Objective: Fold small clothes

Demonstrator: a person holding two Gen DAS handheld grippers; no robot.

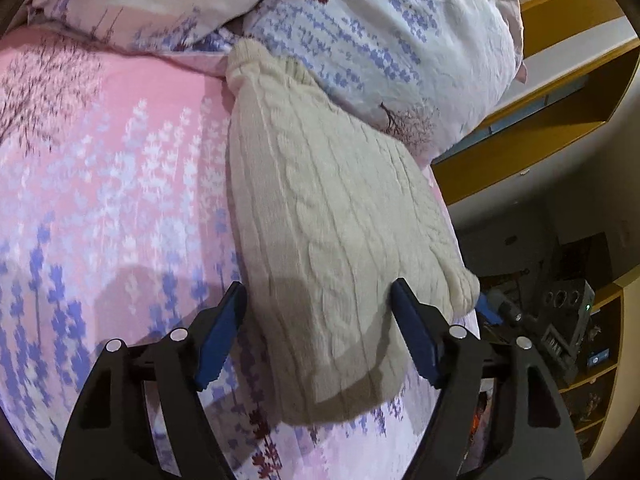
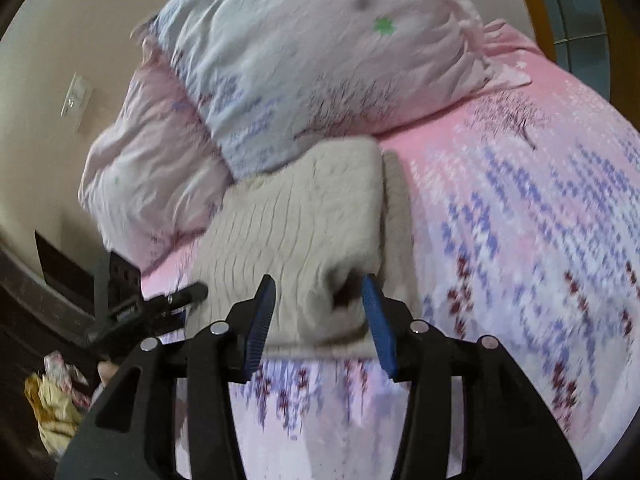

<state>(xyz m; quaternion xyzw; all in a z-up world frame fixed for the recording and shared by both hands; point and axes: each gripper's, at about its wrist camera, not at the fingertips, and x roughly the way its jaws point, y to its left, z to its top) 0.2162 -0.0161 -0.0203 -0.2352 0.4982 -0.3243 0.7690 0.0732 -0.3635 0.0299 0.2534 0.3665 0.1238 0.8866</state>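
Observation:
A cream cable-knit sweater [image 1: 332, 216] lies folded in a long flat shape on the pink flowered bedsheet [image 1: 100, 200], its far end against the pillows. My left gripper [image 1: 318, 294] is open and empty, its blue pads just above the sweater's near end. In the right wrist view the sweater [image 2: 296, 216] lies folded with a bunched near edge. My right gripper [image 2: 318, 286] is open, its pads on either side of that bunched edge, not closed on it. The other gripper [image 2: 160, 304] shows at the left.
Two flowered pillows [image 1: 380, 40] lie at the head of the bed, also in the right wrist view [image 2: 300, 72]. The bed edge drops off to a dark floor with cluttered wooden shelves [image 1: 580, 320]. A yellow cloth [image 2: 52, 408] lies on the floor.

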